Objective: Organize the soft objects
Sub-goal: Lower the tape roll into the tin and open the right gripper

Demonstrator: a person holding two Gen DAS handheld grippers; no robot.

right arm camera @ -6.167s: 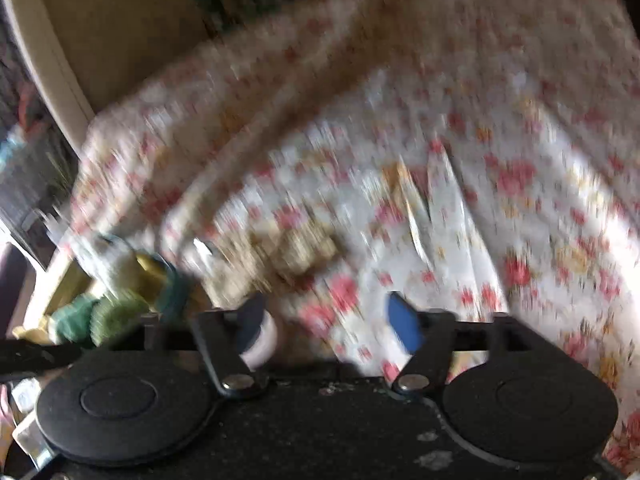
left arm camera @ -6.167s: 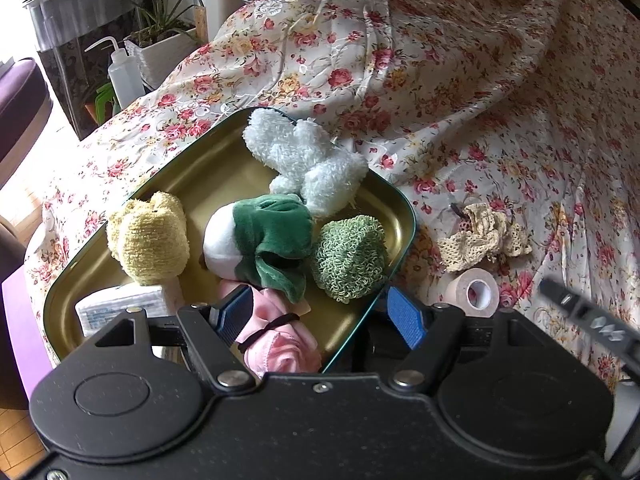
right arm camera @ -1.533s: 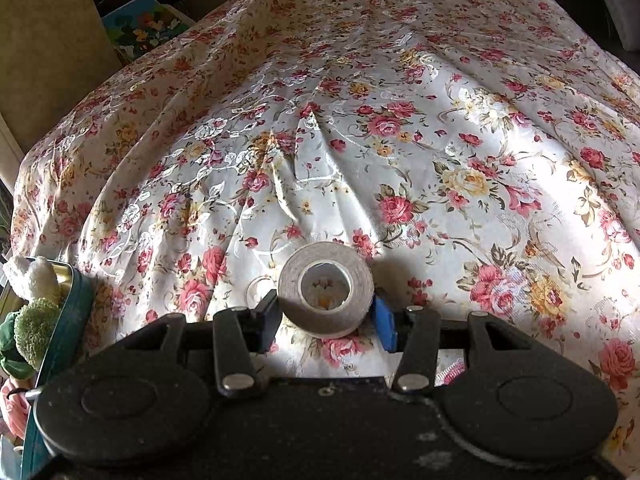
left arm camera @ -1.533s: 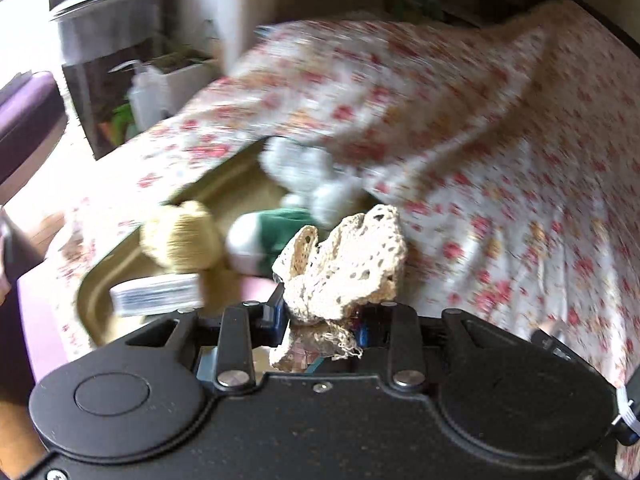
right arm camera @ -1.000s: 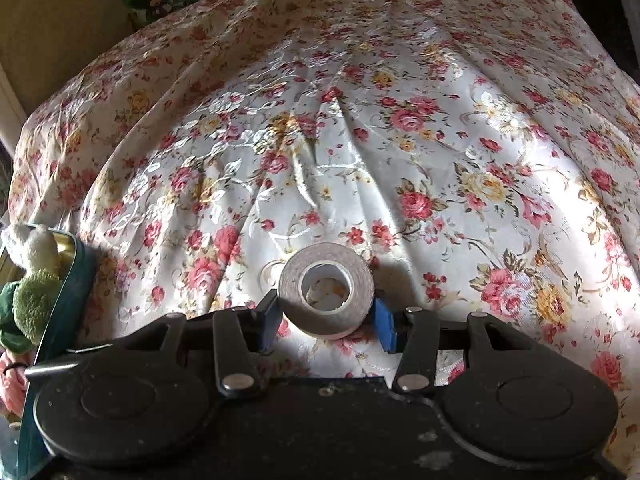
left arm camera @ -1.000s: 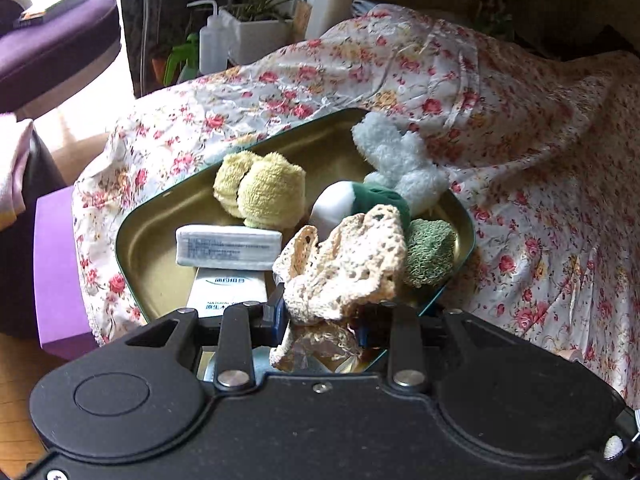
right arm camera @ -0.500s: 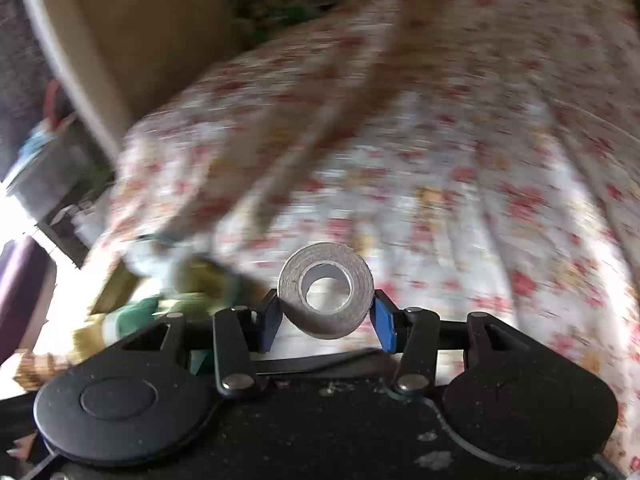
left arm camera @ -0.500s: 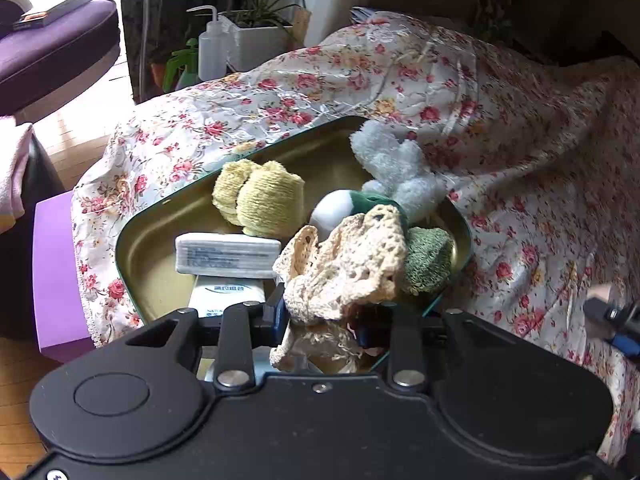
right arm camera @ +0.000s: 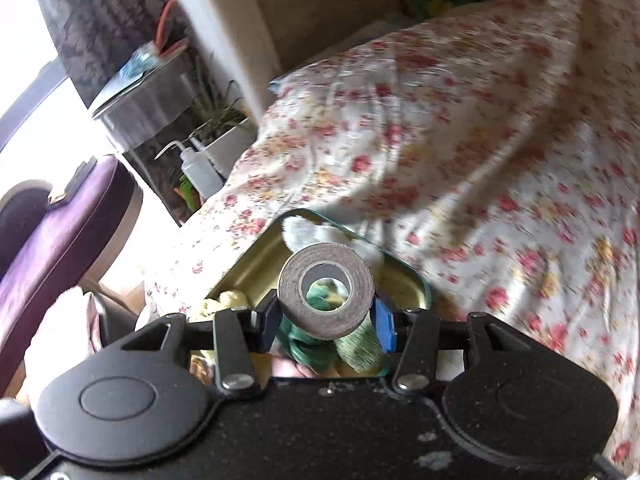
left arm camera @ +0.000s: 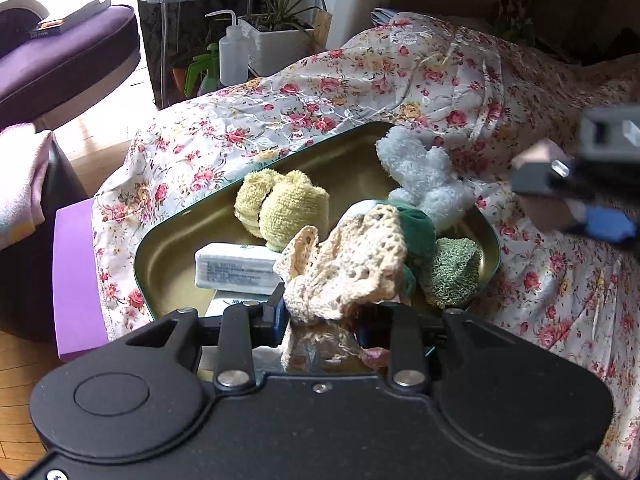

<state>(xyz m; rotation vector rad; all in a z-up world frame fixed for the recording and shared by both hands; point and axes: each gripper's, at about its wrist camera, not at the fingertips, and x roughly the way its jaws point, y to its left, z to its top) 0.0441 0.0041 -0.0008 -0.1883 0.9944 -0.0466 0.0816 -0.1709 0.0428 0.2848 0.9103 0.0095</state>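
Both hands are bringing their loads to the green-rimmed metal tray [left arm camera: 490,236], which sits on a surface draped in a flowered cloth [left arm camera: 360,80]; what lies under the cloth cannot be told.

The left gripper [left arm camera: 320,320] has its fingers pinched nearly together on a cream crocheted doily [left arm camera: 348,268], which hangs crumpled over the tray's near edge, above the pink cloth and the white packets [left arm camera: 236,268]. The right gripper [right arm camera: 326,318] has its fingers partly apart, clamped across the sides of a roll of tape [right arm camera: 326,294]; in the left wrist view it shows as a blur to the right of the tray.

To do this step well, I judge the doily should be lowered into the bare floor of the tray left of the yellow towel roll [left arm camera: 284,208], not dropped onto the green and white plush [left arm camera: 416,228], where it could slide over the rim. Let go only once it rests, since the open lace may catch on a finger. The tape should wait until the left hand is clear, then go down beside the green knitted scrubber [left arm camera: 454,272].

The tape's hole faces the right wrist camera, so its axis runs along the fingers, toward the tray. The doily is bunched, its longer stretch running up and to the right from the fingers.
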